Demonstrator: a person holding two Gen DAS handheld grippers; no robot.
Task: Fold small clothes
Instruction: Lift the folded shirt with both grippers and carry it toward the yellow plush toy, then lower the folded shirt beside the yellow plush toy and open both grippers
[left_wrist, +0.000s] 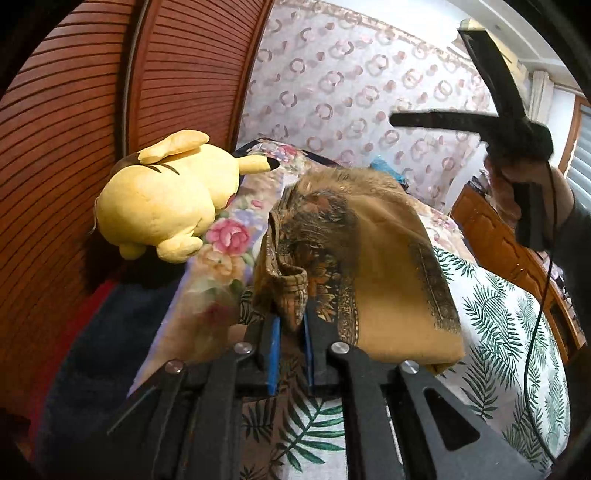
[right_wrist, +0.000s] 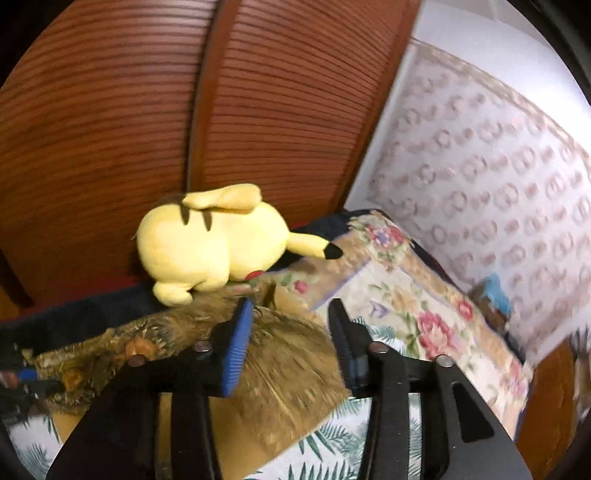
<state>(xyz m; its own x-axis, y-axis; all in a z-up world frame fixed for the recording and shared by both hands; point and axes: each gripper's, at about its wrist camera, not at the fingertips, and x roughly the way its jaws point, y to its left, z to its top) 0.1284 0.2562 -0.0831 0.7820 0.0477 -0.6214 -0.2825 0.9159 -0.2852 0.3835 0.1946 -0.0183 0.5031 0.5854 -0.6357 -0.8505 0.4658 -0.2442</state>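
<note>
Partly folded – tan printed garment (left_wrist: 369, 258) still bunched, near edge pinched in left gripper (left_wrist: 291, 332), right gripper (right_wrist: 291, 332) spread wide and empty – smoothing left.

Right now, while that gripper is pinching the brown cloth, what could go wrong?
The left hand-held gripper grips only a bunched edge of the brown cloth, so the cloth might slip out or fold crooked. The right hand-held gripper is open above the cloth and holds nothing, so that side could sag. The yellow plush toy lies close beside the cloth, so a big swing might bump it.
</note>
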